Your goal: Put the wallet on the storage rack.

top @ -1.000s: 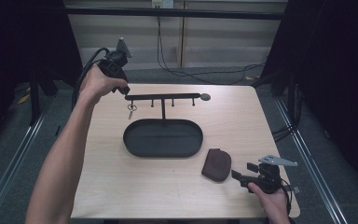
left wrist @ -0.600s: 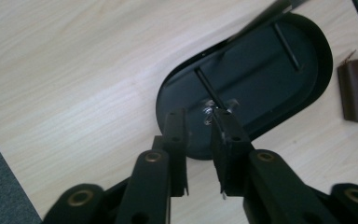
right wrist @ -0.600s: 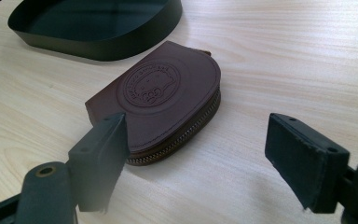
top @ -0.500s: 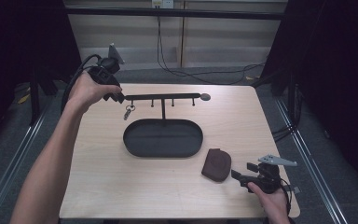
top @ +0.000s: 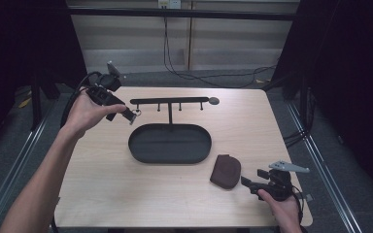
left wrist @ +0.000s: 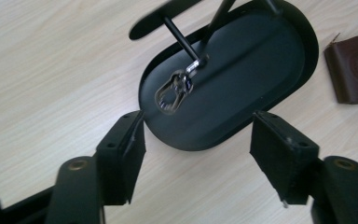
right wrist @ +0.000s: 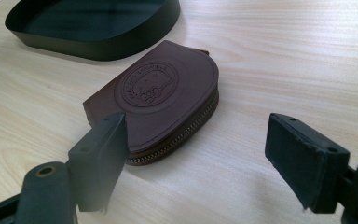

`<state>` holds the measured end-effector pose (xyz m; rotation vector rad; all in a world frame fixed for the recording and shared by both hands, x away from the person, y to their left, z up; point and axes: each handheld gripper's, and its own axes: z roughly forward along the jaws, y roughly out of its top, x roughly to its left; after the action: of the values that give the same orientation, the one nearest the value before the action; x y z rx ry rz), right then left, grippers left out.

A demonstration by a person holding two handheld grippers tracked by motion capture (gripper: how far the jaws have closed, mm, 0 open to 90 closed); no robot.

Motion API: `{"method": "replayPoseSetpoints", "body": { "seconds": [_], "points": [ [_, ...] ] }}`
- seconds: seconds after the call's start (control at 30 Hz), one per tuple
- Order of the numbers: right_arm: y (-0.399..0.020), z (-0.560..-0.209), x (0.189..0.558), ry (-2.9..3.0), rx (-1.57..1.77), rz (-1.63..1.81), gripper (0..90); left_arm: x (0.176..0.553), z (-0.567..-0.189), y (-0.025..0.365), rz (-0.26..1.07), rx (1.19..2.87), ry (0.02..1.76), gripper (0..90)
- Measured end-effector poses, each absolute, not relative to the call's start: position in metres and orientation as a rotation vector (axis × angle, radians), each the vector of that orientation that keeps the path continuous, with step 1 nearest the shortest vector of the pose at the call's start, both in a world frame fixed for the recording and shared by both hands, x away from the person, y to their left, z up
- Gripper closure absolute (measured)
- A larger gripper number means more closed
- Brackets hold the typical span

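A black stand has an oval tray (top: 141, 150) and a post that carries a bar with pegs (top: 170, 101). A metal key clasp (top: 136, 113) (left wrist: 172, 91) hangs from the leftmost peg. My left gripper (top: 127, 116) (left wrist: 199, 128) is just left of the clasp. Its jaws have just been opening and stand wide, with nothing between them and the clasp a little past the tips. A brown leather zip pouch (top: 226, 171) (right wrist: 163, 100) lies flat on the table to the right of the tray. My right gripper (top: 246, 181) (right wrist: 198, 135) rests open just short of the pouch, with its left jaw in front of the pouch's near corner.
The light wooden table (top: 272, 131) ends close behind my right hand at the front right corner. Cables (top: 194, 73) run over the floor beyond the far edge, and dark curtains stand at both sides.
My left gripper has let go of the clasp, opened its jaws and drawn back to the left and nearer. The clasp stays on its peg. The right gripper has not moved.
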<state>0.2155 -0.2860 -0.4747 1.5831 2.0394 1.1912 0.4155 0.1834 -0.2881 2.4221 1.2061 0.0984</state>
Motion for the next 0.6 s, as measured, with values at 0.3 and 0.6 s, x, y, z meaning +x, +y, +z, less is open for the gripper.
{"method": "replayPoseSetpoints", "body": {
  "seconds": [0.3,0.6],
  "points": [
    [-0.286,-0.475,0.216,2.039,1.585,1.191,21.5,0.396,-0.315,0.198,0.137,2.318,1.149,23.6],
    [-0.283,-0.475,0.218,2.048,1.587,1.186,21.5,0.374,-0.348,0.207,0.099,2.304,1.002,18.7]
  ]
}}
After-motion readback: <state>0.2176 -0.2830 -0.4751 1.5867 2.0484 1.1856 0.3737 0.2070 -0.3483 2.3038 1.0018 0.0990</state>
